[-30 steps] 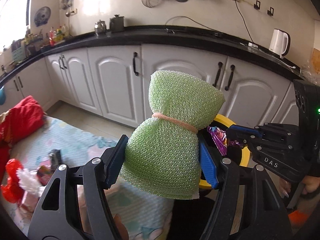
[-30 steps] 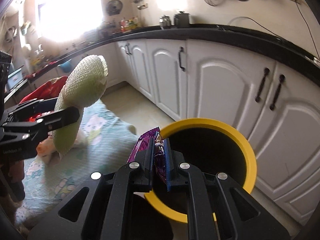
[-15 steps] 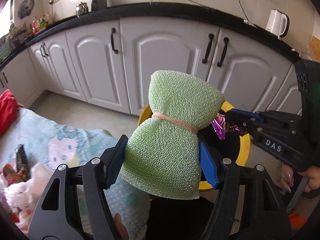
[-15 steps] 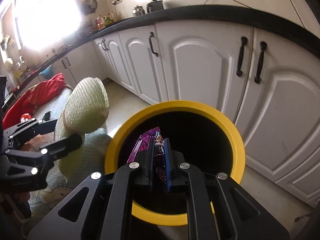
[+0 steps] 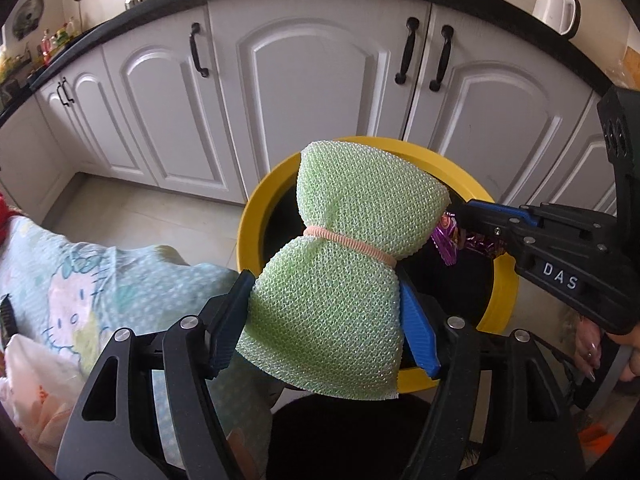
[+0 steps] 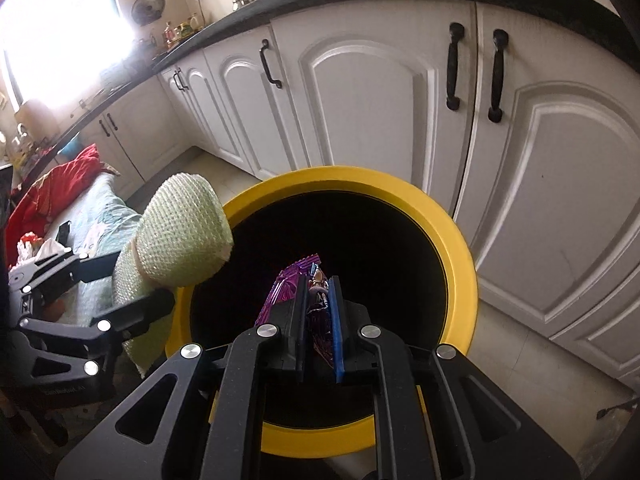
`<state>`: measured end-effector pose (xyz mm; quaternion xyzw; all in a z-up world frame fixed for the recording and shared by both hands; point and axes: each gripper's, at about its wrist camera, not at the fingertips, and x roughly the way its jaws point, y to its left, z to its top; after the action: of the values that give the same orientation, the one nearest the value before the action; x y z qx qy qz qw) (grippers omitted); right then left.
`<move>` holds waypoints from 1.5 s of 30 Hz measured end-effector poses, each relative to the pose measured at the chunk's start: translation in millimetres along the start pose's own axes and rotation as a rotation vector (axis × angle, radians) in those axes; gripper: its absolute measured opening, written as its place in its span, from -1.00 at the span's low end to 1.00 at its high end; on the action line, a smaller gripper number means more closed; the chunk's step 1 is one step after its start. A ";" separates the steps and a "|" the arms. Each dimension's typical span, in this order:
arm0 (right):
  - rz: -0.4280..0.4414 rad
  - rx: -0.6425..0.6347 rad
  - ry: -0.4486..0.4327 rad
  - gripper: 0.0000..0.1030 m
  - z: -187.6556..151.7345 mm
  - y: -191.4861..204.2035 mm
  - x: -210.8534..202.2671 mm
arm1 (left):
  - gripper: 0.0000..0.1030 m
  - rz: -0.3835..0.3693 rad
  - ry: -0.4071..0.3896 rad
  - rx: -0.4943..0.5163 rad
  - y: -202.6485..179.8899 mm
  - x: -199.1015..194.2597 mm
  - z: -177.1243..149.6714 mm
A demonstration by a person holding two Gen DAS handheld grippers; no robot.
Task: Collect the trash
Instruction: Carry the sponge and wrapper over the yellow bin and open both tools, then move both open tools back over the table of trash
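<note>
Clamped between the left gripper's (image 5: 326, 312) blue pads is a green mesh scouring sponge (image 5: 340, 276), pinched at its waist by a pale orange band (image 5: 348, 242); the jaws stand wide but press on both of its sides, and its upper half is held over the near rim of the yellow-rimmed bin (image 5: 250, 216). In the right wrist view, the same sponge (image 6: 180, 236) is seen leaning in over the bin's (image 6: 460, 264) left edge. A crumpled purple wrapper (image 6: 316, 308) is seen between the right gripper's (image 6: 318, 320) jaws, directly above the bin's dark mouth; those jaws have just been opening a little, yet they stand nearly together with the wrapper between them, and whether the pads press on it cannot be told. From the left wrist, the right gripper (image 5: 468, 216) is seen reaching in from the right with the wrapper (image 5: 452, 238) at its tip. Beside the bin a surface draped in a cartoon-print cloth (image 5: 80, 280) is seen, white cabinet doors (image 5: 312, 76) behind, and a white kettle (image 5: 556, 8) on the black worktop.
</note>
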<state>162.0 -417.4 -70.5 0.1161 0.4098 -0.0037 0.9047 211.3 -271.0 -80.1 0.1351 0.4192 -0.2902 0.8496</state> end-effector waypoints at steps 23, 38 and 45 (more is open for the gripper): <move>0.080 -0.007 -0.111 0.05 8.7 25.4 -36.1 | 0.78 0.079 -0.132 -0.143 42.7 -74.5 -19.6; 0.214 -0.145 -0.167 0.18 14.5 102.3 -71.0 | 0.78 0.235 -0.267 -0.276 104.1 -159.9 -61.1; 0.265 -0.214 -0.163 0.21 11.3 136.3 -76.4 | 0.78 0.280 -0.287 -0.327 128.6 -182.2 -80.8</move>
<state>133.5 -294.0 21.7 0.0713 0.3144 0.1496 0.9347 150.7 -61.3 12.7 0.0101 0.3131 -0.1141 0.9428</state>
